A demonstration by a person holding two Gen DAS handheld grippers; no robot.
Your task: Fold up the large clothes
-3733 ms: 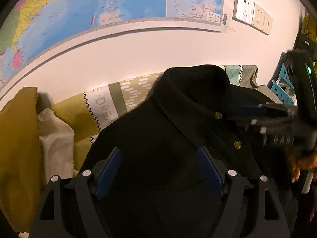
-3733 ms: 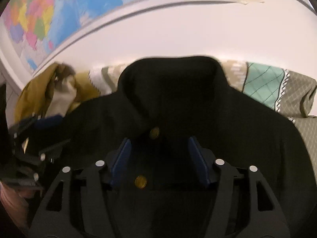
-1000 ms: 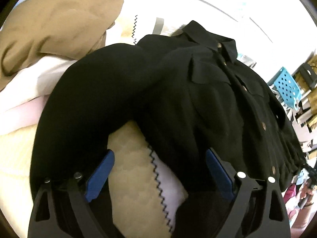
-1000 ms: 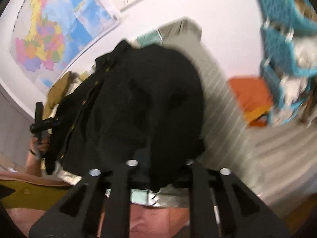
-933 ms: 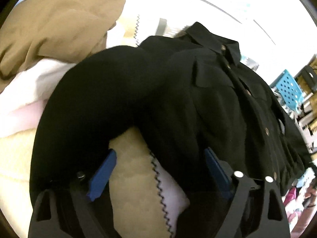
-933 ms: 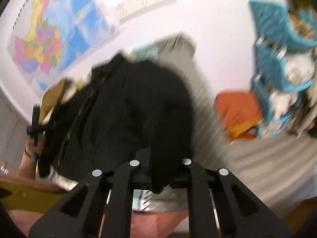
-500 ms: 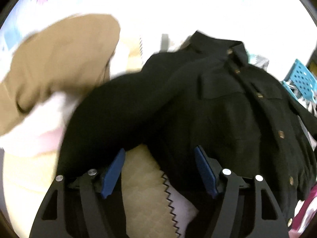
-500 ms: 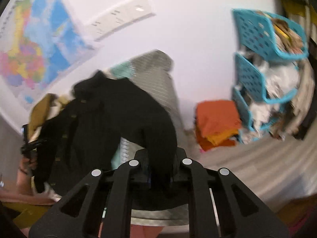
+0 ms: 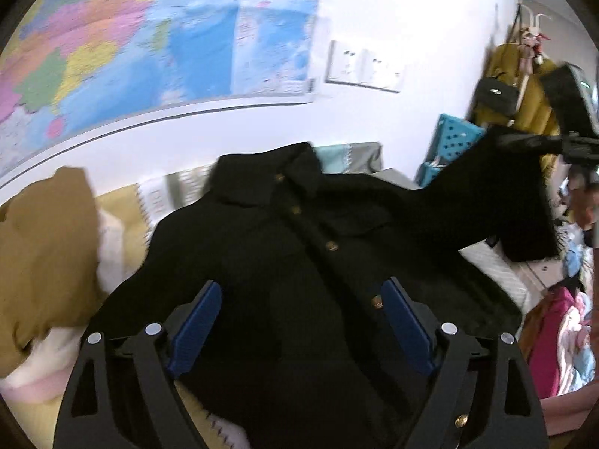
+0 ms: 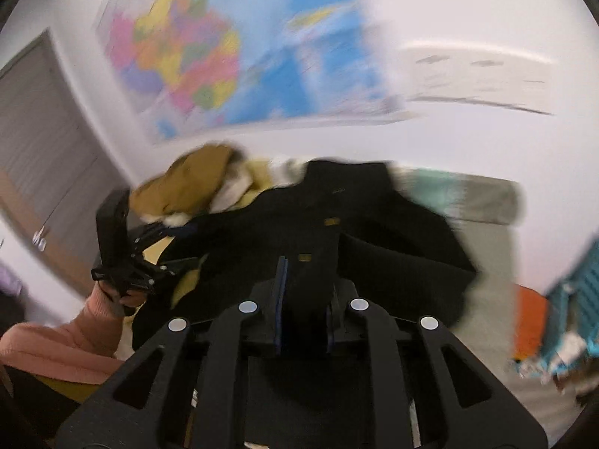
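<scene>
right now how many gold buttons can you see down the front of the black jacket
5 in the left wrist view on the black jacket: at the collar, below it, mid-chest, lower, near the hem. Others may be hidden.

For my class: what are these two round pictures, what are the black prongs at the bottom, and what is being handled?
No robot here: a person holds a two-finger gripper in each hand, and each carries a wide-angle camera looking along its fingers, hence the round, bent views. One picture comes from the left gripper, whose blue-padded fingers stand apart over a black button-front jacket spread on a patterned bed cover. The other comes from the right gripper, shut on the jacket's sleeve and lifting it. A tan garment lies beside the jacket, and a world map hangs on the wall behind. Both pictures are somewhat blurred.
</scene>
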